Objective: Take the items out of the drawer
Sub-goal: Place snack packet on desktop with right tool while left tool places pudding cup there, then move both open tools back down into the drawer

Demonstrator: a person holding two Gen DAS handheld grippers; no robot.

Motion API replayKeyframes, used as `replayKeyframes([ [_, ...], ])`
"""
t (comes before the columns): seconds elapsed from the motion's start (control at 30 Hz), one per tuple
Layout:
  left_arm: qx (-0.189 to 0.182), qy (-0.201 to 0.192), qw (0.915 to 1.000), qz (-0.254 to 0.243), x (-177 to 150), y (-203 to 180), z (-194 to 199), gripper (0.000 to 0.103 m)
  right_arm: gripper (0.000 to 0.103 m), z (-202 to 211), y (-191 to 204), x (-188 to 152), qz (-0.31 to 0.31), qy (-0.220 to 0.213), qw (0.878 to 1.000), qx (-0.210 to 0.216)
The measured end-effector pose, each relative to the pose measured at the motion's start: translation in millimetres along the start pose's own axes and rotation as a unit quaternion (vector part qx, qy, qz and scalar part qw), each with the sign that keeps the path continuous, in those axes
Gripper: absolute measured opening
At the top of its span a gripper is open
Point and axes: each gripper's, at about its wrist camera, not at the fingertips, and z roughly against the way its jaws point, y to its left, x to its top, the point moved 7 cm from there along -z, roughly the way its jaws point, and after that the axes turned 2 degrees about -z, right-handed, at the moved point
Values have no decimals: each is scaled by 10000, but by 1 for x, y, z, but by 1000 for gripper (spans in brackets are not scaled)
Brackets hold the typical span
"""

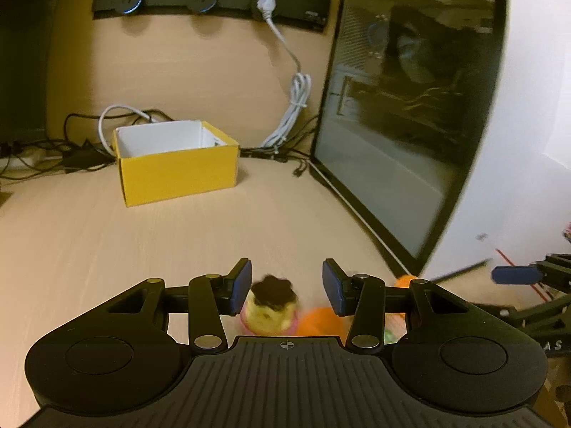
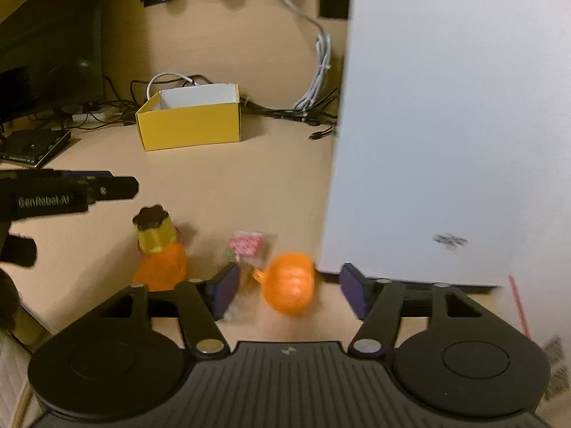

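Mostly bare wooden desk point(image 1: 107, 249), cables point(image 1: 296, 107)

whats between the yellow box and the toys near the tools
Nothing: bare desk top runs from the yellow box to the pudding toy, candy packet and orange pumpkin. The right wrist view shows it best.

Pale wooden desk point(image 2: 271, 178) with yellow box point(image 2: 189, 126), cables point(image 2: 285, 110), toys point(image 2: 289, 283).
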Motion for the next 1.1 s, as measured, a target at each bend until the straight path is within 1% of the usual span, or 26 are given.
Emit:
replayKeyframes([
  [0.1,-63,63,9999,-82,-9,-10,18,47,89,21,-3,-18,273,-42,9996,-13],
  [0.13,-51,137,9998,-155,-13,-14,23,47,91,27,-2,-25,349,-50,9994,18],
  [0.2,-46,291,9991,-313,-24,-23,33,47,99,39,0,-39,462,-140,9987,132],
  [0.3,-231,455,9980,-360,-41,-35,49,46,101,56,7,-57,405,-503,9978,168],
  [0.33,-304,518,9975,-382,-47,-40,53,46,103,59,10,-62,389,-497,9978,208],
  [0.37,-370,596,9967,-418,-53,-44,57,46,103,59,13,-69,401,-337,9982,290],
  [0.43,-432,777,9950,-459,-67,-51,60,46,103,52,20,-81,503,227,9972,504],
  [0.47,-420,900,9940,-449,-74,-53,60,46,103,47,24,-90,530,597,9948,638],
  [0.53,-343,1153,9918,-429,-88,-52,61,45,100,37,26,-102,433,1098,9901,756],
  [0.6,-238,1311,9904,-364,-99,-46,63,43,96,30,24,-114,378,1478,9851,791],
  [0.67,-137,1501,9883,-242,-110,-36,65,42,96,25,22,-125,282,1777,9804,807],
  [0.73,-67,1582,9872,-167,-118,-29,66,42,96,20,21,-135,48,2111,9727,966],
  [0.77,-35,1624,9866,-131,-123,-26,66,41,96,19,22,-143,-91,2301,9667,1120],
  [0.87,-46,1724,9850,32,-131,-18,68,41,96,19,29,-165,-173,2719,9532,1314],
  [1.0,-20,1734,9846,225,-134,-4,73,40,94,21,45,-186,114,3035,9428,1376],
  [1.03,-15,1730,9845,271,-134,0,75,40,92,21,50,-189,212,3074,9411,1391],
  [1.1,-13,1711,9845,388,-133,8,77,39,86,19,61,-190,419,3103,9389,1430],
])
